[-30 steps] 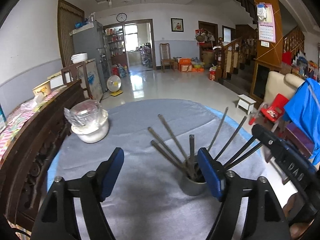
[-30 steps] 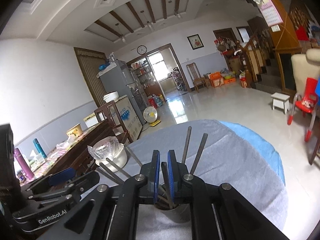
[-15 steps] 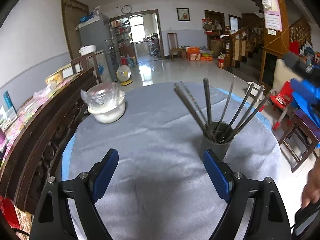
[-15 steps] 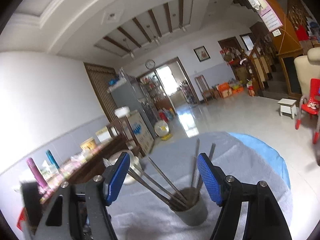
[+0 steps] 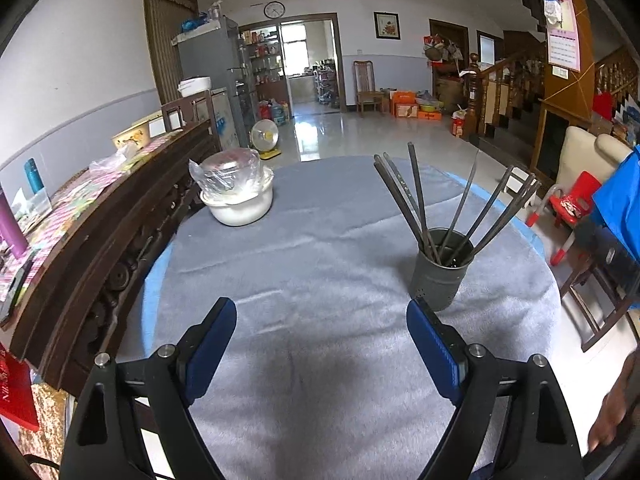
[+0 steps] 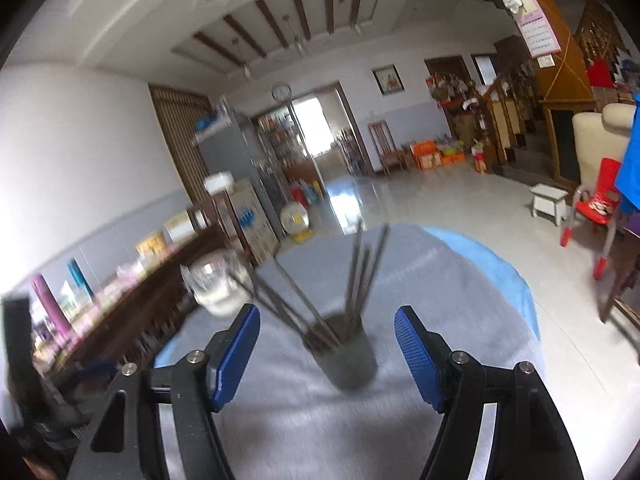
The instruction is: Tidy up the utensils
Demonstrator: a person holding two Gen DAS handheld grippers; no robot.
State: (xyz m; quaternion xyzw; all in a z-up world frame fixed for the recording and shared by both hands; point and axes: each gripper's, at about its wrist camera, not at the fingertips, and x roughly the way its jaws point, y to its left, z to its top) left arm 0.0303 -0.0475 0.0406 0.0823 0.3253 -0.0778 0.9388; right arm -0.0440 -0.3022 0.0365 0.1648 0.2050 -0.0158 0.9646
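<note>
A round table (image 5: pixel 320 240) covered with a grey cloth was seen in both views. A white bowl (image 5: pixel 240 204) wrapped in clear plastic was placed on the cloth toward the far left edge.

A dark grey cylindrical holder (image 5: pixel 438 272) was stood upright on the cloth at the right of the table. Several long, thin, dark metal chopsticks (image 5: pixel 416 200) were set in it, fanned outward to both sides, their upper ends well above its rim.

The left gripper (image 5: pixel 320 344) was held with its blue pads wide apart and nothing between them; the holder was located just beyond and beside its right finger, not touched.

The right gripper (image 6: pixel 326 348) was likewise spread wide and empty. The holder (image 6: pixel 348 360) was seen between its fingers in the blurred right wrist view, clear of both pads.
</note>
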